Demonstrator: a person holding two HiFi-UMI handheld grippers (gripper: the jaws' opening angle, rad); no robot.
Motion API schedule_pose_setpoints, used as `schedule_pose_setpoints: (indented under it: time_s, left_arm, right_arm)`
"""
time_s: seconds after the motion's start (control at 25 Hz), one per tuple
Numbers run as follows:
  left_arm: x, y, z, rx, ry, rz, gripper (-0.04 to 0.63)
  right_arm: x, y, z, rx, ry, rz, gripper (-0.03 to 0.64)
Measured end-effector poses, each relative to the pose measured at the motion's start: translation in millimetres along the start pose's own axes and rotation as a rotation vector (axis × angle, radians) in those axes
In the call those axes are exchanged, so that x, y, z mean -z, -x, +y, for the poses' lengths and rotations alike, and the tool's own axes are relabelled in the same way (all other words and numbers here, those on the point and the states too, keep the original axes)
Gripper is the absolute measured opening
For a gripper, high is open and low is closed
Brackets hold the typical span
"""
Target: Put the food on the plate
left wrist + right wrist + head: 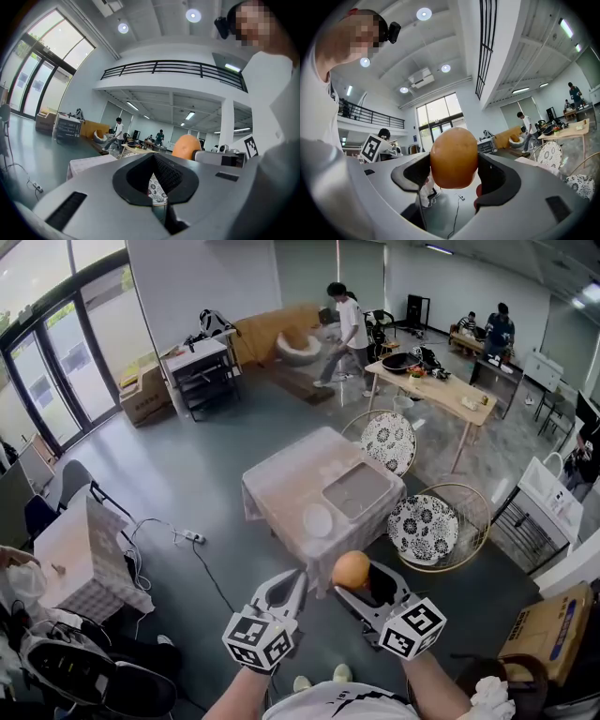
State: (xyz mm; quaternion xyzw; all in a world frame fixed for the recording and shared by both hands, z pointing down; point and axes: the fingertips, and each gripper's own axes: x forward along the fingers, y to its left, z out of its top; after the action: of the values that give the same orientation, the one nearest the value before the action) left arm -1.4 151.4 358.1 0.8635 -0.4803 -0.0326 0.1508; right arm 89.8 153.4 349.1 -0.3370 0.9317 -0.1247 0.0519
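Observation:
A round orange-brown piece of food [352, 569] sits between the jaws of my right gripper [361, 582], which is shut on it and held high, close to my chest. In the right gripper view the food [453, 157] fills the gap between the black pads [499, 180]. My left gripper [292, 585] is raised beside it, shut with nothing in it; its view shows the black pads [171, 176] meeting and the food [187, 146] off to the right. A white plate [317, 519] lies on the cloth-covered table [281, 484], far below and ahead.
A grey tray [356, 491] lies on the table beside the plate. Two patterned round chairs [389, 442] [424, 528] stand to its right. A power strip and cable [192, 536] lie on the floor at left. People stand at the far end of the room.

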Motion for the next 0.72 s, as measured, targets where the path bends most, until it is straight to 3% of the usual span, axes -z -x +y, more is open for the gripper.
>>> schedule_pose_setpoints:
  time_s: [0.4,0.72]
  left_arm:
    - [6.3,-16.3,2.4,-0.077,-0.016,-0.014,0.006]
    - [16.2,-33.2,8.5,-0.092,-0.004,0.01,0.006]
  right_arm:
    - [1.8,5.1,-25.1,-0.024,-0.027,-0.02,0.313]
    - [7.6,0.2,-45.6,-0.005,-0.04,0.004,0.313]
